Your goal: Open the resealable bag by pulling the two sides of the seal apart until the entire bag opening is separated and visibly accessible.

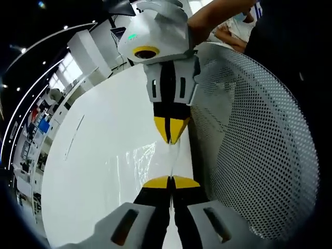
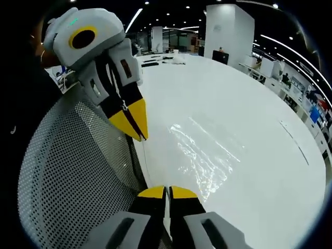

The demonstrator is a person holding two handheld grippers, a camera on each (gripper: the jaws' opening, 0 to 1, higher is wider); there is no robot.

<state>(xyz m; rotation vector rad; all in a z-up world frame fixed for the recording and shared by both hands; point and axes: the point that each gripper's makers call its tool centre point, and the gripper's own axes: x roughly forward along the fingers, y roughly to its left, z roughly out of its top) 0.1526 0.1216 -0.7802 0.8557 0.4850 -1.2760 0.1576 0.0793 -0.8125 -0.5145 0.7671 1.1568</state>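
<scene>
While both grippers face each other over the edge of the white table (image 1: 104, 155), the clear resealable bag (image 1: 137, 163) lies flat on the tabletop, its glossy film catching the light. In the left gripper view, the left gripper (image 1: 170, 182) rises from the bottom with its yellow-tipped jaws pressed together, and the bag's edge runs as a thin pale strip right into the seam between them, so it looks clenched on that edge. Straight ahead, the right gripper (image 1: 171, 136) points back toward it, its yellow tips also drawn to a closed point on the same strip of film. The two sets of tips are near each other, with a short stretch of the bag's edge between them.

Over in the right gripper view, the bag (image 2: 199, 150) spreads across the table (image 2: 249, 104), wrinkled and shiny, to the right of the tips. The right gripper (image 2: 166, 192) shows its jaws squeezed nearly together with a sliver of film at the gap. The left gripper (image 2: 136, 123) comes in from the upper left, tips closed to a point at the bag's near edge.

A white perforated mesh chair back (image 1: 259, 145) sits just beside the table edge, next to both grippers, and it curves along the lower left of the right gripper view (image 2: 72, 176). A person's hand (image 1: 207, 21) grips the right gripper's body at the top of the left gripper view.
</scene>
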